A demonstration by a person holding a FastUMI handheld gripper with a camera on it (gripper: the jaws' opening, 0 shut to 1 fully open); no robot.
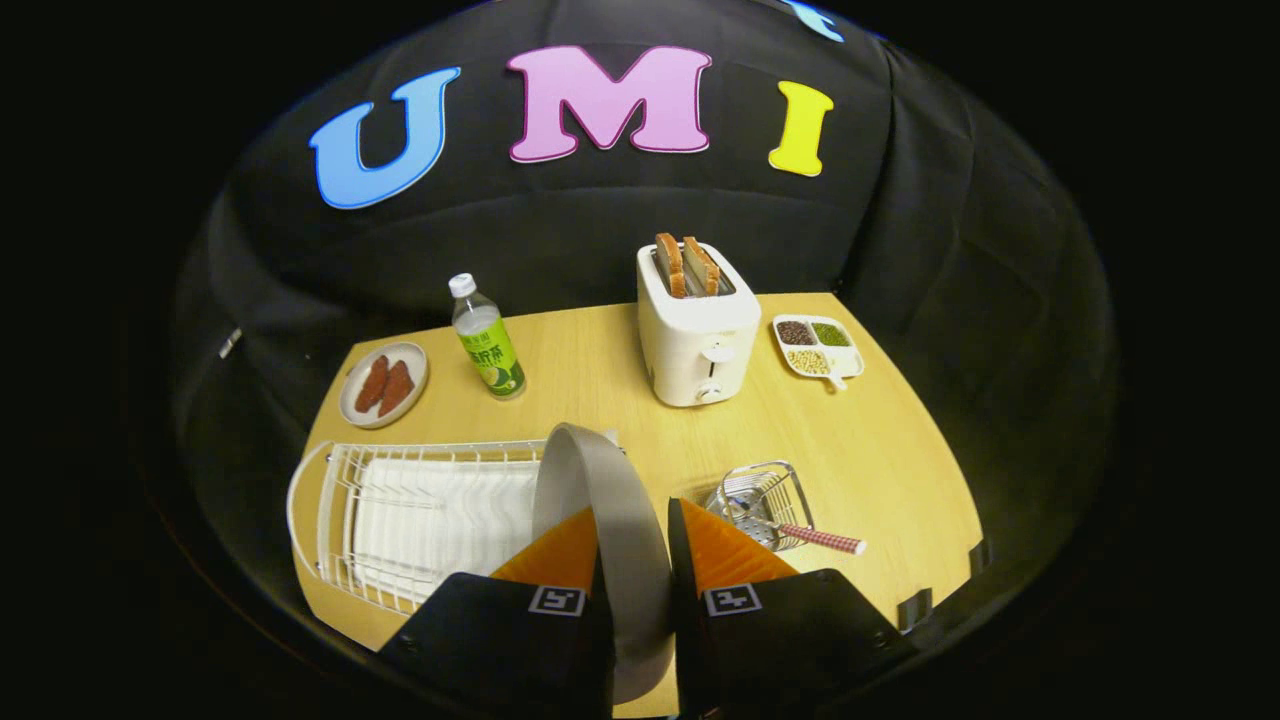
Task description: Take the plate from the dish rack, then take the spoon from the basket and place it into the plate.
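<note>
On the wooden table (900, 450), we start at the far left with a small plate of reddish-brown slices (384, 384) set near the back edge. Just in front of it stands the white wire dish rack (400, 520), its ribbed drain tray showing through the wires. Behind the rack's right end we see a green-labelled bottle (487, 340) with a white cap, upright and well apart from the small plate.

At the middle we find the gripper (632, 530) pinching the grey plate (610, 540): both fingers press on its rim from either side and hold it on edge, tilted, its upper curve rising just past the right end of the rack. Whether the plate's lower edge touches anything, we cannot tell, since the fingers hide it.

Beyond the fingers stands a white toaster (698, 335) with two slices of bread upright in its slots. Just right of the fingers sits the small wire basket (762, 500), and the spoon (800, 533) lies in it, its red-checked handle sticking out over the basket's rim toward the right.

Farther back on the right, beside the toaster, we see a white divided dish (818, 345) holding dark, green and pale grains in separate compartments
</note>
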